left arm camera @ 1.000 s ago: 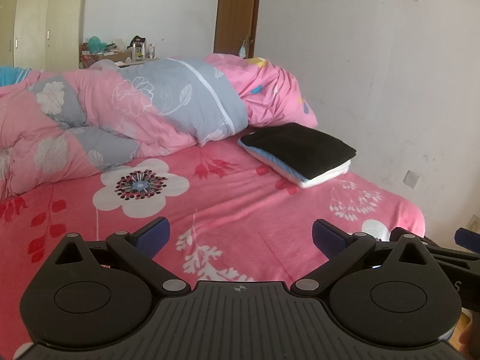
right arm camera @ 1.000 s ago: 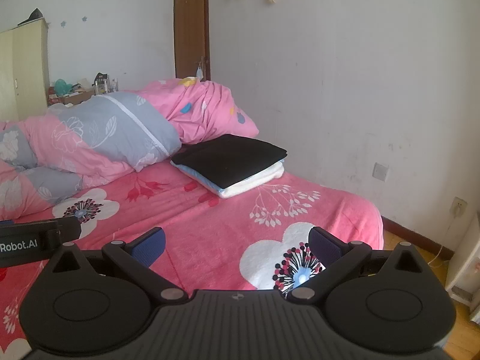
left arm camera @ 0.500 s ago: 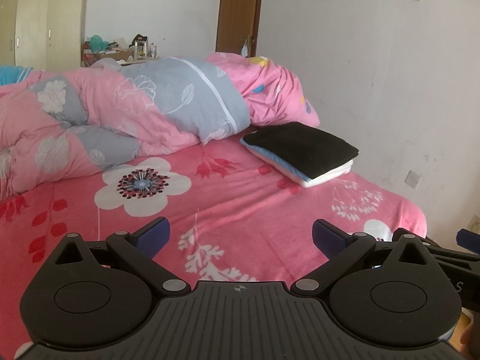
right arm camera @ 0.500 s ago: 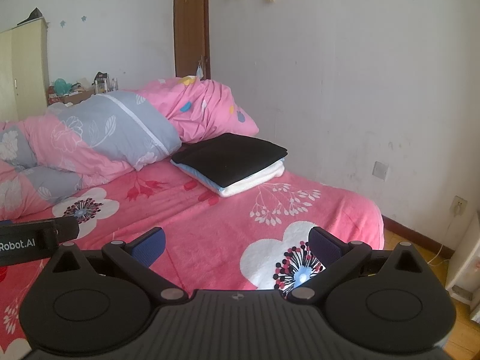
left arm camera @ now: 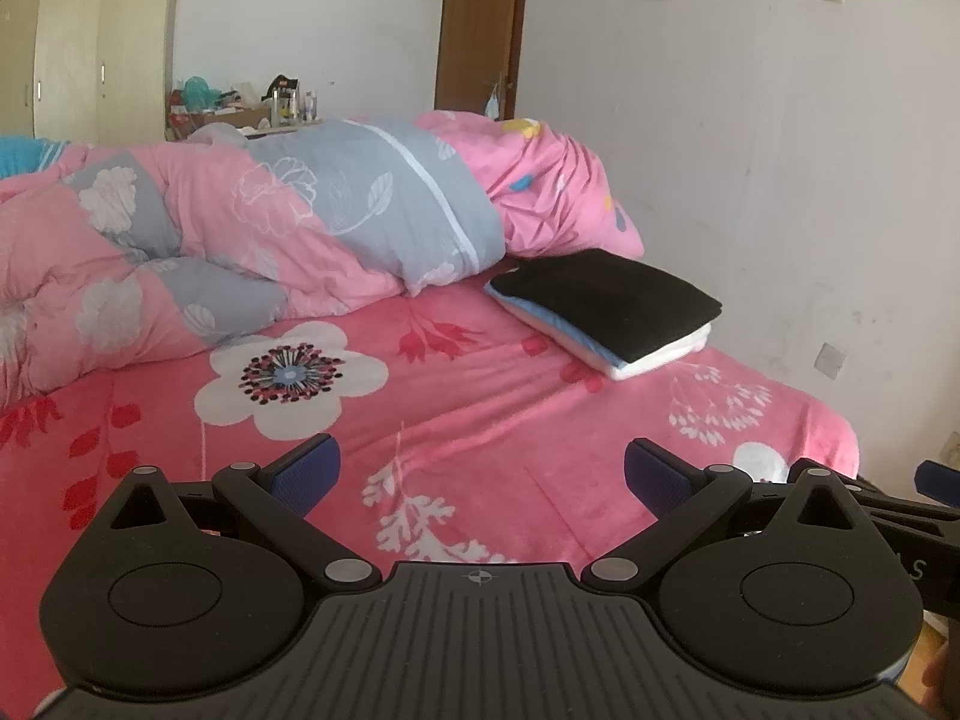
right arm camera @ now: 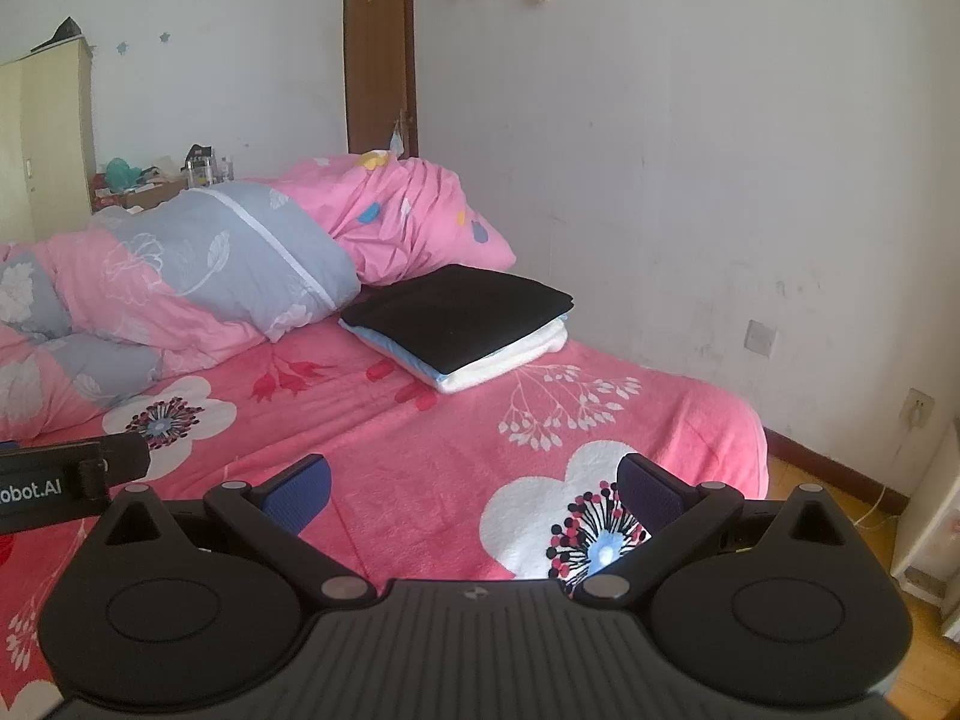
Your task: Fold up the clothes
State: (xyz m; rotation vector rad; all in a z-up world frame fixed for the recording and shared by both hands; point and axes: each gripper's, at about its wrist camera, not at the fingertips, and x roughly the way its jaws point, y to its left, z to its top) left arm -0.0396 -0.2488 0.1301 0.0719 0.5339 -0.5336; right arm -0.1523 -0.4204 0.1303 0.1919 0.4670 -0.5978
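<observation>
Two grippers, left gripper and right gripper, jaws spread, empty, above bed near edge. Folded clothes stack, black on top, at far right corner beside quilt. Step apparently between garments; next needs unfolded garment, none visible.

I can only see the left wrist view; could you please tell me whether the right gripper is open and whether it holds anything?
Observer: The right gripper is open and empty; only the pink bed sheet shows between its fingers.
Operator: Thank you. What lies past the bed's edge on that side?
Observer: A wooden floor runs along the wall there.
Operator: Is anything standing on it?
Observer: Yes, a white unit stands at the right edge of the frame; I cannot tell what it is.
</observation>
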